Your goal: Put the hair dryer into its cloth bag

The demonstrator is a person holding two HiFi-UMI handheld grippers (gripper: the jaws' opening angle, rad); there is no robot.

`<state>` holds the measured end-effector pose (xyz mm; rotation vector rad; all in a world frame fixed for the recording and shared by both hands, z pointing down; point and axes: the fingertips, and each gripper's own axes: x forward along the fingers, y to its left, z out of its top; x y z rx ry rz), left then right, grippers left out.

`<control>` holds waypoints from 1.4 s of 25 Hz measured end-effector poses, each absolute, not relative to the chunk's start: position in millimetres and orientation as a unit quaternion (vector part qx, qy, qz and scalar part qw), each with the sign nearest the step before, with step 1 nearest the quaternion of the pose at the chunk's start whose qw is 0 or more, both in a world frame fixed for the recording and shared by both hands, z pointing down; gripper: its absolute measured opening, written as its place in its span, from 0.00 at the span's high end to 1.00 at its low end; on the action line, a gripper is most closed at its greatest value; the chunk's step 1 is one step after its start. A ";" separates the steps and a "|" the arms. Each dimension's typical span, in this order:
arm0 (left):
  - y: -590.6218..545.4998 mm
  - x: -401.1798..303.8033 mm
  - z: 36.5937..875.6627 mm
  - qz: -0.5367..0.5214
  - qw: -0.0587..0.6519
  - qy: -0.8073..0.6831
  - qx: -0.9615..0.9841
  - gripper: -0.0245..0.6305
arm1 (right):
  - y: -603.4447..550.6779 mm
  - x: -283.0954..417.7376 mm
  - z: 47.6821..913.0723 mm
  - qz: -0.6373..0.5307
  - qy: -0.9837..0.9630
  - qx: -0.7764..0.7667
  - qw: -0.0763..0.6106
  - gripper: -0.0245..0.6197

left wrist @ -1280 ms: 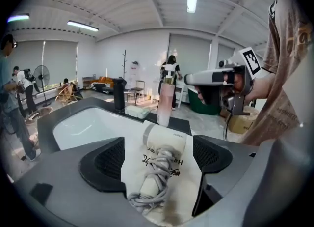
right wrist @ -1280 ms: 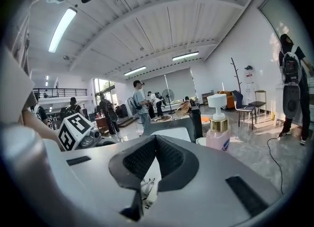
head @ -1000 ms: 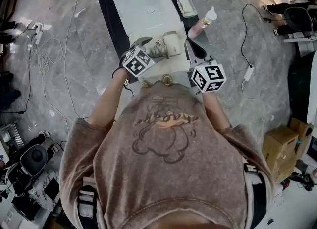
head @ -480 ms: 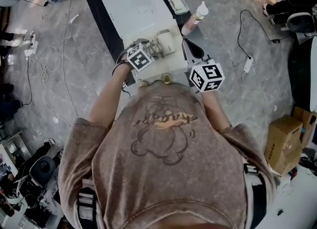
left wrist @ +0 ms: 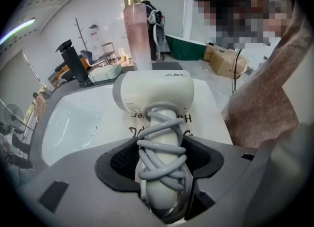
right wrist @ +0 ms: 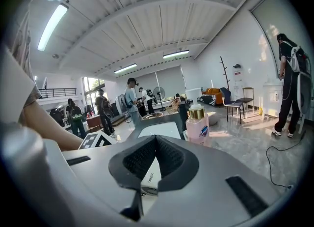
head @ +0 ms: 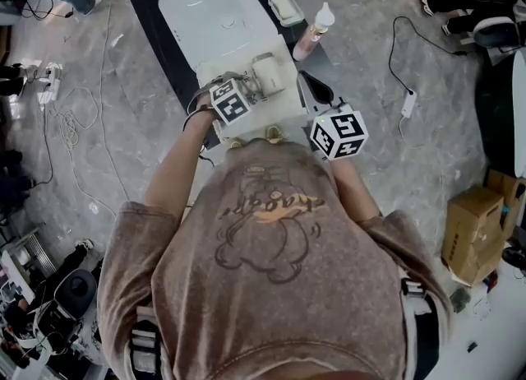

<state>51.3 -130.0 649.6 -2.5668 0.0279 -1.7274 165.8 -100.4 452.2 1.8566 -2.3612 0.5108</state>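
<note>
The cream hair dryer (left wrist: 153,91) lies on the white printed cloth bag (left wrist: 211,115), its grey cord wound round the handle. My left gripper (left wrist: 160,158) points steeply down over that handle. Its jaws are closing, with the handle between them and both pads against the cord windings. In the head view the hair dryer (head: 268,74) and cloth bag (head: 286,105) lie on the counter's near end, with the left gripper (head: 245,90) on the dryer. My right gripper (head: 316,90) hovers just right of the bag, shut and empty; the right gripper (right wrist: 155,145) shows its pads meeting.
A white sink basin (head: 205,8) lies beyond the bag in the black counter. A pink pump bottle (head: 311,33) and a soap dish (head: 285,8) stand at the back right. Cables (head: 78,115) trail over the grey floor, and a cardboard box (head: 472,230) sits at the right.
My left gripper has tipped down and sunk onto the dryer's handle. The right gripper has stayed where it was.
</note>
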 end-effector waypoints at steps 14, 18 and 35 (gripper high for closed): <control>-128.3 52.2 638.2 -0.526 0.000 0.031 -0.850 0.55 | -93.9 174.1 455.1 0.168 -0.767 0.617 0.054 0.96; -135.4 55.8 618.1 -0.496 -0.023 0.062 -0.866 0.55 | -93.0 173.5 454.2 0.166 -0.769 0.615 0.054 0.96; -153.8 -11.3 538.1 -0.367 -0.133 0.242 -0.889 0.55 | -121.8 130.5 453.5 0.154 -0.822 0.544 0.070 0.96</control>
